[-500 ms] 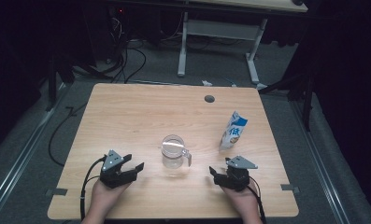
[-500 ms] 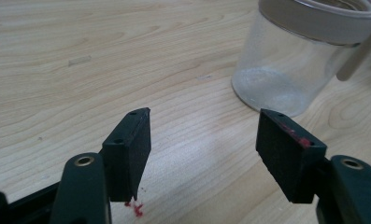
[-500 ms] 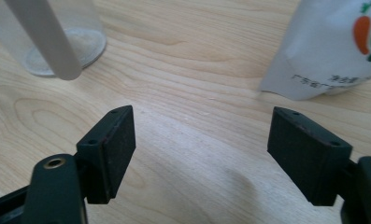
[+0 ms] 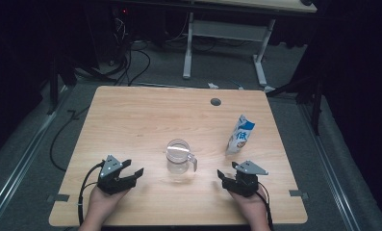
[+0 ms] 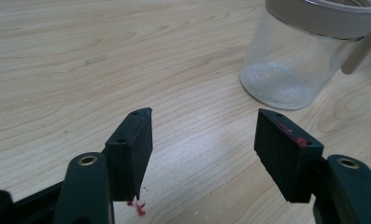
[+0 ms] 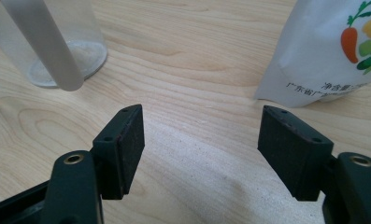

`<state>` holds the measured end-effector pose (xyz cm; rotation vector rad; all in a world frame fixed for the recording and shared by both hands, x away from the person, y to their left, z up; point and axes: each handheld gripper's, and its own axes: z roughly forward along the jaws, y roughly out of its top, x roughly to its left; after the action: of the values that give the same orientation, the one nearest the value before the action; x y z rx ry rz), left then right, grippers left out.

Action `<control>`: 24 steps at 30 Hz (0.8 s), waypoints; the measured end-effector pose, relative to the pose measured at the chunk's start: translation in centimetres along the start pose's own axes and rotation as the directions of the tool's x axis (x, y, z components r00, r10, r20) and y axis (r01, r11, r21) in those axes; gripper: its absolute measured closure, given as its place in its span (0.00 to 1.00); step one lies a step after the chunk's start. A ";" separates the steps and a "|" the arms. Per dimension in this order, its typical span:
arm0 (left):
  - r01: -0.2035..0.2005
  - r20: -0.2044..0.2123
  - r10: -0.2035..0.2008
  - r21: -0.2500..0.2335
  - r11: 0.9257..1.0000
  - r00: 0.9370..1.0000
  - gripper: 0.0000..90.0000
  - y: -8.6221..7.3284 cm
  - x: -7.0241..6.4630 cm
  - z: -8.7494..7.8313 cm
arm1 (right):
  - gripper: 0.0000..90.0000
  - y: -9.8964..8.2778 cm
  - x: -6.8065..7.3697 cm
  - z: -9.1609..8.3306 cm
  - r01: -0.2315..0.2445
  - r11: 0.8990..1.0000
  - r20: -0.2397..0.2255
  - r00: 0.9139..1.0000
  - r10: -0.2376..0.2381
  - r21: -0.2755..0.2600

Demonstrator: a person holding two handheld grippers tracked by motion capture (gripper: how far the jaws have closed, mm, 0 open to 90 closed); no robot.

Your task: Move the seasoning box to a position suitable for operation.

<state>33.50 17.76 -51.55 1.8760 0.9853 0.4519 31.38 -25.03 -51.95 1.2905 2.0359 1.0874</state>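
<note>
A clear plastic jug (image 4: 179,157) with a handle stands near the middle of the wooden table (image 4: 145,115). To its right a white and blue pouch (image 4: 240,134) printed with vegetables stands upright. My left gripper (image 4: 132,169) rests near the front edge, left of the jug, open with nothing between its jaws; the jug (image 5: 309,51) is ahead and to the right. My right gripper (image 4: 226,173) rests right of the jug, open and empty. Its view has the jug (image 6: 52,39) at upper left and the pouch (image 6: 332,51) at upper right.
A round cable hole (image 4: 215,102) sits near the table's far edge. A white desk frame (image 4: 227,43) and cables (image 4: 131,57) lie on the floor beyond. Small red crumbs (image 5: 137,207) lie on the wood under the left jaw.
</note>
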 end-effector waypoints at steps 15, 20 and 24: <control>-0.025 0.008 0.025 0.061 0.998 1.000 0.46 0.3 1.0 -0.1 | 0.44 0.3 0.8 0.1 0.030 0.999 0.011 1.000 -0.029 -0.019; -0.044 0.040 0.042 0.035 0.998 0.998 0.50 0.0 0.7 0.0 | 0.45 1.3 1.6 0.7 0.026 0.999 0.027 0.999 -0.025 -0.020; -0.067 0.035 0.065 0.069 0.995 0.997 0.55 -0.9 0.4 0.4 | 0.47 1.8 2.7 0.6 0.038 0.999 0.020 0.999 -0.037 -0.019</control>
<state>33.62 18.09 -52.58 1.9781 0.9304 0.4292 31.56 -21.94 -50.80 1.2434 2.0220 1.0710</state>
